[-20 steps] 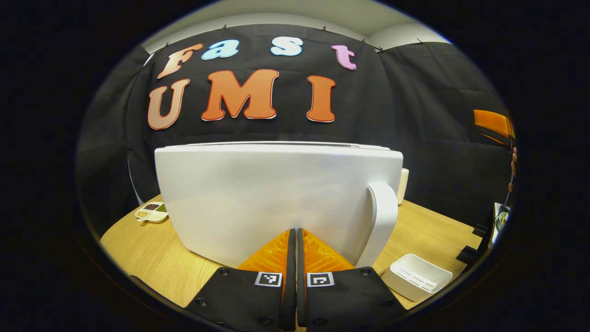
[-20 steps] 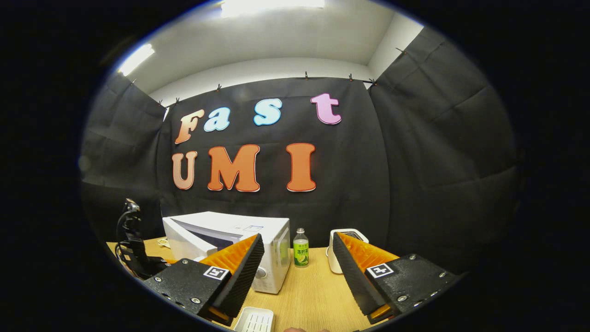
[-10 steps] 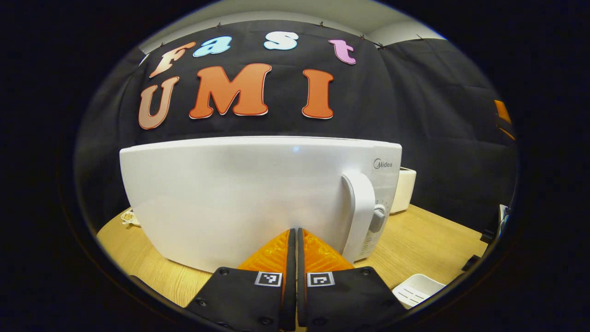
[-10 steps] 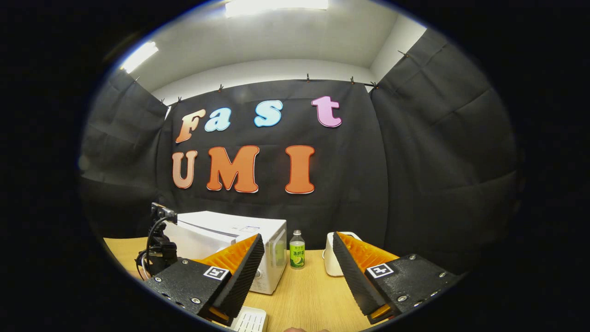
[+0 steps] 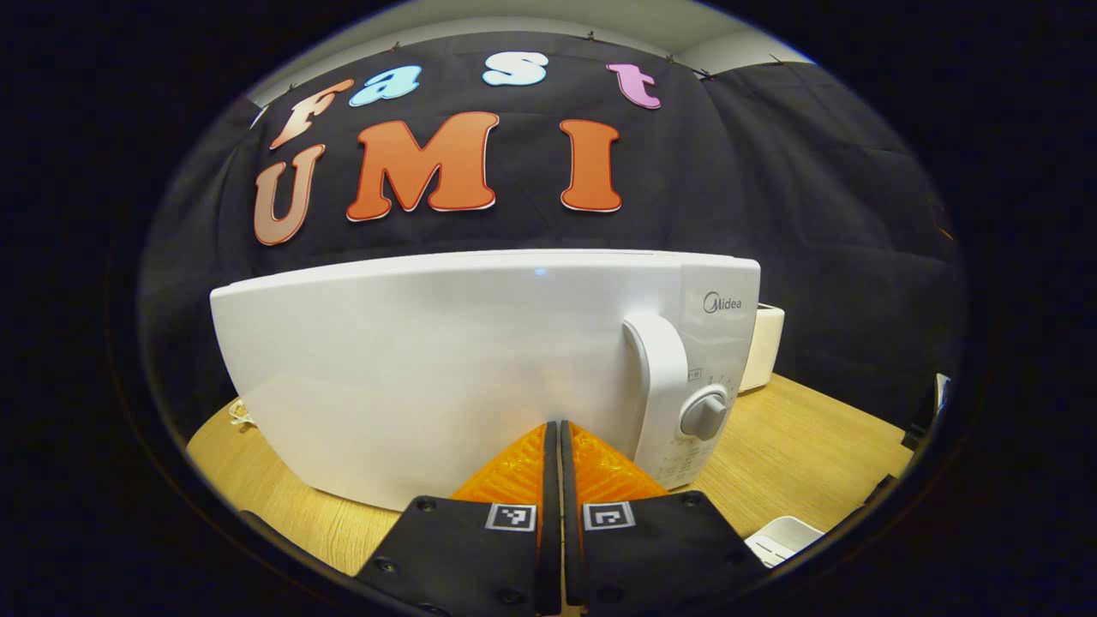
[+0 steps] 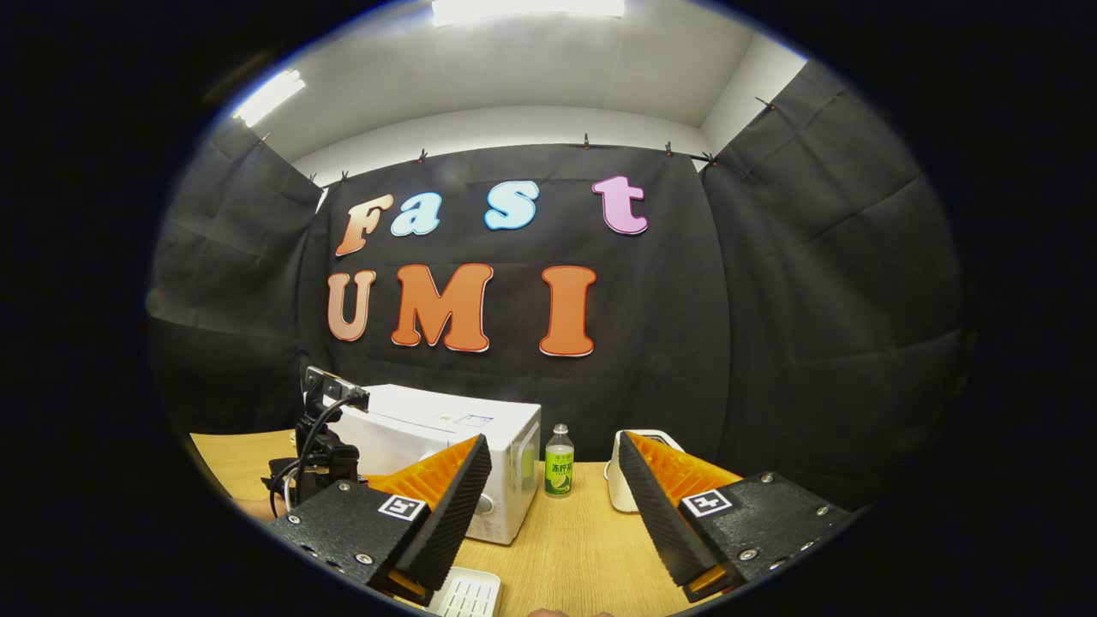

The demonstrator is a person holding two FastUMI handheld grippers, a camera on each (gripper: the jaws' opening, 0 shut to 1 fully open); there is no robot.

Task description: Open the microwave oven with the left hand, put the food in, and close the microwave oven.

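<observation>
Microwave oven (image 5: 446, 368) — a white box with its door flush against the body — stands on the wooden table (image 5: 806, 437), right in front of the left tongs (image 5: 553, 428). Those tongs are pressed together with nothing between them, tips at the bottom of the door. On the door's right edge is a tall white handle (image 5: 660, 386), and beside it a round grey knob (image 5: 704, 416). A white tray (image 5: 784, 540) lies on the table at lower right.

In the right gripper view, the right tongs (image 6: 553, 488) are spread wide and empty above the table, well back from the oven. Past them stand a green-labelled bottle (image 6: 559, 461) and a white appliance (image 6: 621, 476) — then the black cloth wall (image 6: 814, 326).
</observation>
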